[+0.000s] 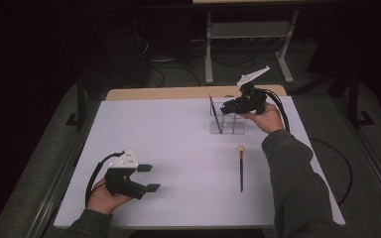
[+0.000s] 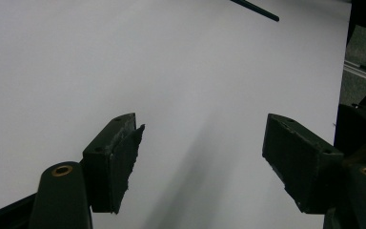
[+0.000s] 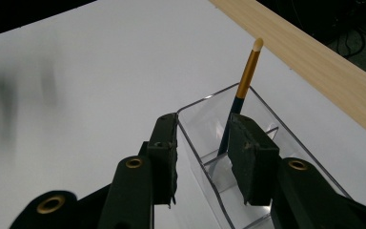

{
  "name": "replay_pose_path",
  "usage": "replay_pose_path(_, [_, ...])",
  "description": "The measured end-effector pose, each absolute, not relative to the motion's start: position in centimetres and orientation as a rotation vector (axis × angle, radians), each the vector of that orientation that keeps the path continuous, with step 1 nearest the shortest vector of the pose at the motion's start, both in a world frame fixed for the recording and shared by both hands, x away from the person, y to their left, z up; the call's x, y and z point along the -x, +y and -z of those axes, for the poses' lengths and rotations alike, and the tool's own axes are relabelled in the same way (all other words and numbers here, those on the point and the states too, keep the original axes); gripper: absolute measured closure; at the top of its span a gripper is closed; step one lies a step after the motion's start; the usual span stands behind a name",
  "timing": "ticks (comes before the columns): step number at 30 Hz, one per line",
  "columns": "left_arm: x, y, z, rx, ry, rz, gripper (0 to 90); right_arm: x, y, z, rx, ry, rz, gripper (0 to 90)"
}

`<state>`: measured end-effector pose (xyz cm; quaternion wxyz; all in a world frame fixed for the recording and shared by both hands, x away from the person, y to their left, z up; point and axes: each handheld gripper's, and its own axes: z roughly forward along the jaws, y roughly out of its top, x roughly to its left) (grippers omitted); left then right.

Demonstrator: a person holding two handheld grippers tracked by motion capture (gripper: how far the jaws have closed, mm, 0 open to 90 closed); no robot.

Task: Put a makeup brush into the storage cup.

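At the far right of the white table (image 1: 178, 148), the right gripper (image 3: 202, 157) hovers at the clear plastic organiser box (image 3: 286, 143). Its fingers stand narrowly parted astride the near wall, gripping nothing. A slim gold-and-dark brush (image 3: 242, 90) leans upright inside the box, free of the fingers, so that placement looks done. A second brush with a black handle and pale round head (image 1: 241, 168) lies flat on the table nearer the person, probably next: back away, lower, pinch its handle. The left gripper (image 1: 149, 177) rests wide and empty.
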<state>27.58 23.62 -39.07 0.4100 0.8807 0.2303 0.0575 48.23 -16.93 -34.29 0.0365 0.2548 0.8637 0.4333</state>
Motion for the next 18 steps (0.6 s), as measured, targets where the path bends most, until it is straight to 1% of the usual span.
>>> replay_pose_path(18, [-27.5, 23.3, 39.0, -2.221, 0.572, -0.157, 27.0, -46.1, -17.9, 34.1, -0.782, 2.651, -1.337, 58.4])
